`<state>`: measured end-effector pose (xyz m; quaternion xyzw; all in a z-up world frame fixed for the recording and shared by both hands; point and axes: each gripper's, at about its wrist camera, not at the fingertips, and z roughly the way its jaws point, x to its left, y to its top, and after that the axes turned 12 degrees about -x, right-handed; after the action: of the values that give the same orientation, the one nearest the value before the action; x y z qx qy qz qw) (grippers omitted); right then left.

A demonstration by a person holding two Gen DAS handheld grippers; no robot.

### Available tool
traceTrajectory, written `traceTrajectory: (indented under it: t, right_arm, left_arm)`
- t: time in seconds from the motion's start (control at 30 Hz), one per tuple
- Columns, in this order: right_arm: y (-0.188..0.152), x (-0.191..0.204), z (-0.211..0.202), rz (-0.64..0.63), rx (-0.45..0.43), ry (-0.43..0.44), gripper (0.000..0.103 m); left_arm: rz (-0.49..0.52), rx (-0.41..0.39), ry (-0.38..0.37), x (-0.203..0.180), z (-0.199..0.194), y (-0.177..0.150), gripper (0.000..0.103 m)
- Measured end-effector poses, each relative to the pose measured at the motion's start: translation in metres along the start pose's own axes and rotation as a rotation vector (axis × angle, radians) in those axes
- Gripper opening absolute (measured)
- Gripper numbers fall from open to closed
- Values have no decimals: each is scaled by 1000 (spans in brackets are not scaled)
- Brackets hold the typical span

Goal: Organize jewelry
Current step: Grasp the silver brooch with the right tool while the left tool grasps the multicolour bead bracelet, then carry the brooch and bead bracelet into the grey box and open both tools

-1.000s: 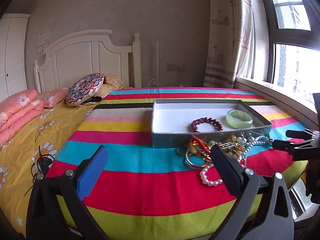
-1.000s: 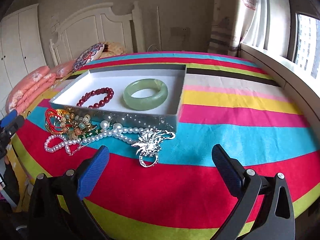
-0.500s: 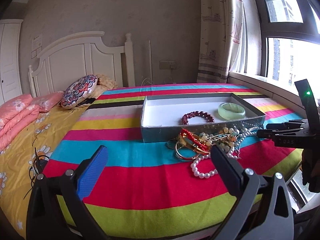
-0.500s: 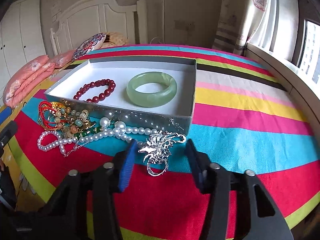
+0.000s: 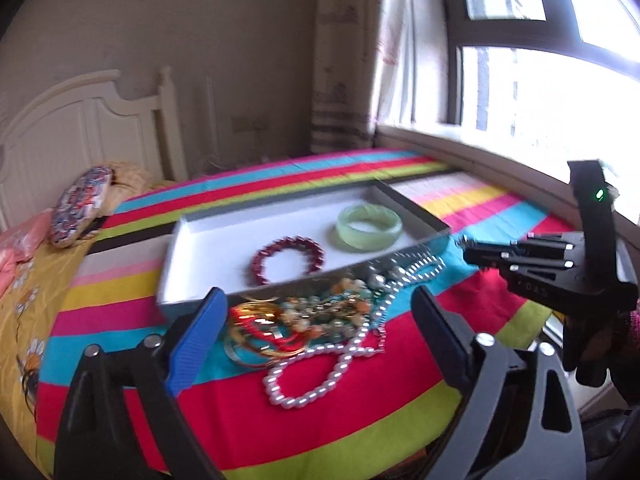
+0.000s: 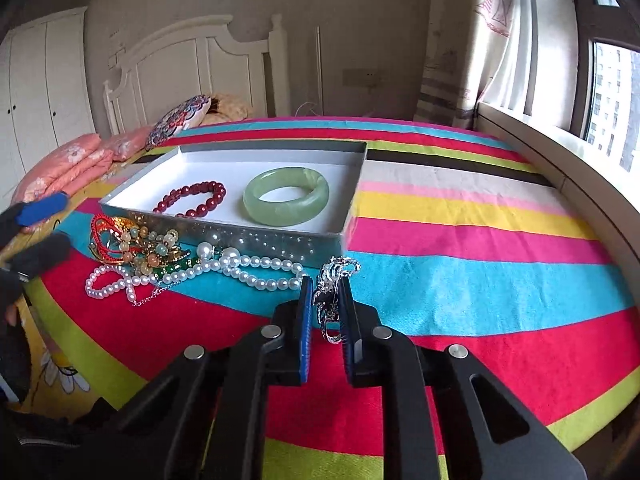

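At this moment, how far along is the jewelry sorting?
Done: the green bangle and the red bead bracelet lie in the box. In hand: the right gripper has just been closing on the silver brooch, which sits between its jaws on the bedspread. Left: the pearl strands and the gold-and-red tangle lie outside the box, with the left gripper open above them.
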<state>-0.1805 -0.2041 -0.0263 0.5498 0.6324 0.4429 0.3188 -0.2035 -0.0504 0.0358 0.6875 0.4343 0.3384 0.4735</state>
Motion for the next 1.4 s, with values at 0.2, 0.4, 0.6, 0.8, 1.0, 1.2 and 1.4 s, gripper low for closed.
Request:
traceTrajectory:
  t: [0.2,0.4,0.6,0.8,1.0,1.2,1.4]
  right_arm:
    - [2,-10,-8,33,-22,10,15]
    - [3,-16,-15,58,-43,21,15]
    - [3,-20,-19,79,-55,27,15]
    - [8,-18,-27,78,-80,31,15]
    - [22,-9,-38,60,-117,43,15]
    - [35,2,-46,28,-142,62,15]
    - [48,19,-44,-23,-155,78,15]
  left_arm:
    - [45,133,-55,-24,55,-8,54]
    - [64,177,-31,-25,74,-14,25]
    - [20,111,-50,-14,53,0,9]
    - [-82,61,-55,16,30,18,9]
    - [-117,-8,-39,39,3,41,9]
    - [-127,-64,-29,48,-18,57,9]
    - [-122,-86,-24,55,-20,67,9]
